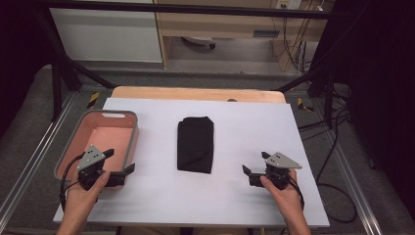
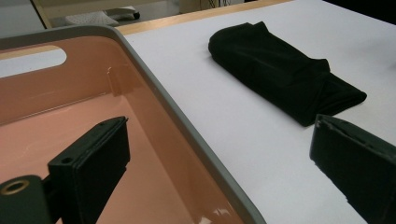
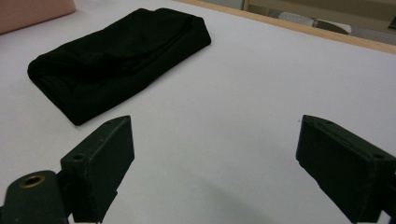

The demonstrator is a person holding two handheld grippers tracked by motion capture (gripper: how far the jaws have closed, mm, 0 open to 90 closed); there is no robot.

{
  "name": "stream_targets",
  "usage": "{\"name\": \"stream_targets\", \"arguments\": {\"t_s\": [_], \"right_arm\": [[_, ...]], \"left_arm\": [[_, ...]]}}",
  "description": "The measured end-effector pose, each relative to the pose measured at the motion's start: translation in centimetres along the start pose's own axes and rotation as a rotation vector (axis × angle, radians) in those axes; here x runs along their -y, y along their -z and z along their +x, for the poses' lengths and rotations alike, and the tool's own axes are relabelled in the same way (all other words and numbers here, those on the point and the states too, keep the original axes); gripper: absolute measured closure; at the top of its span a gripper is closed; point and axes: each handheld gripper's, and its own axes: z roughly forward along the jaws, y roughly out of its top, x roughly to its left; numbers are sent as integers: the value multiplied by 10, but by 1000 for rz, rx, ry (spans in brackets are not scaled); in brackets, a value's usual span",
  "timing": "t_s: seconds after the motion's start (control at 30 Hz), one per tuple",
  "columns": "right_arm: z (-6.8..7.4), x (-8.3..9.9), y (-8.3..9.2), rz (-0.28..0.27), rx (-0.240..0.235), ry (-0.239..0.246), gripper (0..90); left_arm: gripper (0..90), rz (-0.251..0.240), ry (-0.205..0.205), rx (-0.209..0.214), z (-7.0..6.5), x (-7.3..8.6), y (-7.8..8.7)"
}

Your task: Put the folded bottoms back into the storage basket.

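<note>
Smooth white table [image 1: 244,196], soft folded black cloth [image 1: 195,144], glossy pink bin [image 1: 133,142].

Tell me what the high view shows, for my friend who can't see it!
A folded black cloth lies in the middle of a white table, with nothing touching it. A person's hands hold the left tongs open over the near corner of a pink bin, and the right tongs open above the bare table, right of the cloth.
</note>
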Motion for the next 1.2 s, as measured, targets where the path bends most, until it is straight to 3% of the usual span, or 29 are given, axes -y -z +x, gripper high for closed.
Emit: {"name": "stream_targets", "arguments": {"t_s": [0.2,0.37,0.47,0.53,0.63,0.7,0.9,1.03,1.2], "right_arm": [[1,0,1,1,-10,-3,126],[1,-1,0,-9,-9,-13,127],[0,-1,0,-13,3,-18,127],[-1,0,0,-6,10,-20,121],[0,-1,2,2,5,-20,116],[1,-2,1,11,-2,-21,111],[1,-5,-2,40,4,-31,104],[3,-9,-2,50,24,-46,100],[6,-9,-2,79,5,-35,108]], "left_arm": [[51,-13,-6,-22,-3,0,-1],[51,-30,-4,-8,-5,-2,1],[49,-39,-34,4,-7,-5,1],[48,-59,-20,24,-9,-6,2],[47,-64,-34,27,-13,-7,1],[47,-38,-33,50,-19,-10,0],[49,-54,-51,74,-35,-19,0],[54,-39,-63,85,-46,-21,-4],[60,-18,-84,112,-64,-25,-14]]}}
